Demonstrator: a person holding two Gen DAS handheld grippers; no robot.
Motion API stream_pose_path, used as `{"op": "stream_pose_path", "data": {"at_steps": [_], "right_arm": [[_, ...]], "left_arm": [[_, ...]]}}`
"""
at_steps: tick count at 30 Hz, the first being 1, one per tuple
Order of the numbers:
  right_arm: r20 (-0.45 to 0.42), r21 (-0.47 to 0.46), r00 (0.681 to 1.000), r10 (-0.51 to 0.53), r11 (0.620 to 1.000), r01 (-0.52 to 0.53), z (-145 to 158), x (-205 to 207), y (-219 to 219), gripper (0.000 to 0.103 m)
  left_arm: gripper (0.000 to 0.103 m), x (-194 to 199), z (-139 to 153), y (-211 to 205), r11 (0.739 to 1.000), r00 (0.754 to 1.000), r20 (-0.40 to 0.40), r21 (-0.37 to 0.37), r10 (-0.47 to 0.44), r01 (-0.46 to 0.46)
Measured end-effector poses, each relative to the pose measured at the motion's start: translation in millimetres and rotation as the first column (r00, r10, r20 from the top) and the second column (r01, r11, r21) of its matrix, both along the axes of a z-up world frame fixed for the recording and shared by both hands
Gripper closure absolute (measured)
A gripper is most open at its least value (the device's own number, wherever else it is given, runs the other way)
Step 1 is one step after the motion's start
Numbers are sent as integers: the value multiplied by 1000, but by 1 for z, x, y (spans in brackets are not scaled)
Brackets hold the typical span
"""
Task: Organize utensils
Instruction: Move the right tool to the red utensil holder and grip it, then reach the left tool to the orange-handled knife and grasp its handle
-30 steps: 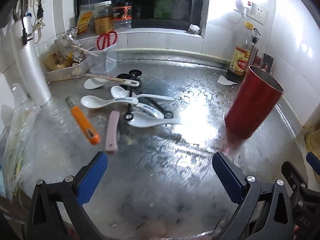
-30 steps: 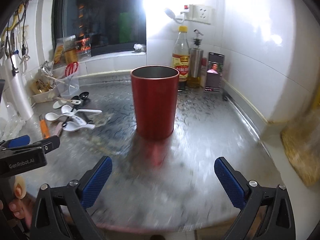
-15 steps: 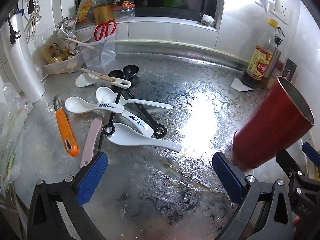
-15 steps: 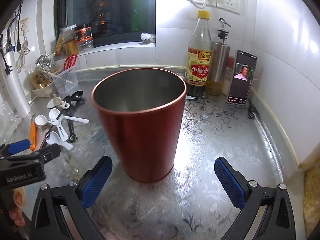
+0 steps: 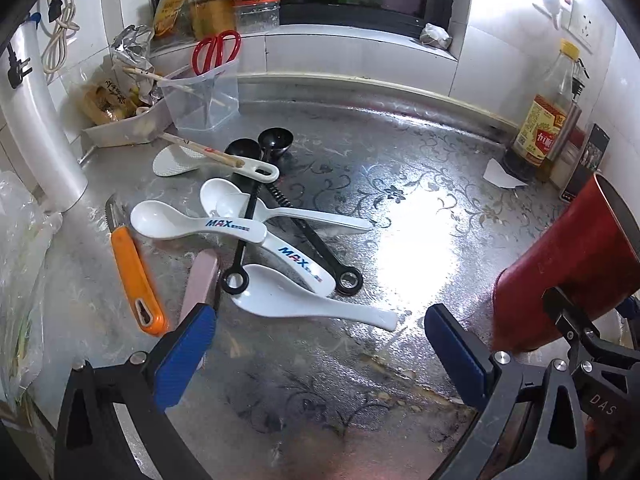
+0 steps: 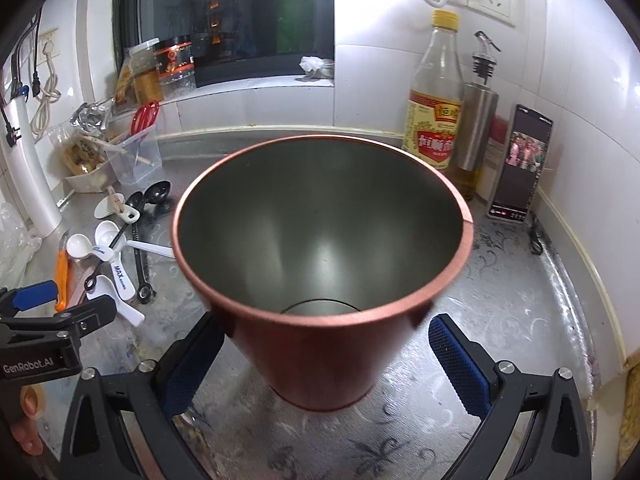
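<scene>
An empty red metal cup stands on the steel counter between the open fingers of my right gripper; the pads flank its base, with a gap on the right side. It also shows at the right in the left wrist view. My left gripper is open and empty above the counter, just short of a pile of utensils: white spoons, black measuring spoons, an orange-handled peeler and a pink handle.
A clear container with red scissors and a tray of clutter stand at the back left. A vinegar bottle, an oil dispenser and a phone stand by the right wall. A plastic bag lies at the left edge.
Both grippers have moved forward. The right gripper's open fingers have come up around the red cup. The left gripper has come closer to the utensil pile.
</scene>
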State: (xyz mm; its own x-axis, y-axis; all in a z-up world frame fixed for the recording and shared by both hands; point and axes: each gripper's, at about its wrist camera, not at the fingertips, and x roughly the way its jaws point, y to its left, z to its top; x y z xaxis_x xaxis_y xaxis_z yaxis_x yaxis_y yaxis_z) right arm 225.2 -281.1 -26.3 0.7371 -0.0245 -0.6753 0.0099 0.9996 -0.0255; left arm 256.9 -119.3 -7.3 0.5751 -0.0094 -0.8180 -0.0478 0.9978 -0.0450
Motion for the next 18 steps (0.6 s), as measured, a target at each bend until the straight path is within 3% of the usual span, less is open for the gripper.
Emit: {"op": "stream_pose_path", "data": {"at_steps": [18], "right_arm": [[35,-58,999,-11,998,13,4,17,8,2]], "left_arm": [[0,15,-9,9,999,1000,-19,-34,8,-8]]}}
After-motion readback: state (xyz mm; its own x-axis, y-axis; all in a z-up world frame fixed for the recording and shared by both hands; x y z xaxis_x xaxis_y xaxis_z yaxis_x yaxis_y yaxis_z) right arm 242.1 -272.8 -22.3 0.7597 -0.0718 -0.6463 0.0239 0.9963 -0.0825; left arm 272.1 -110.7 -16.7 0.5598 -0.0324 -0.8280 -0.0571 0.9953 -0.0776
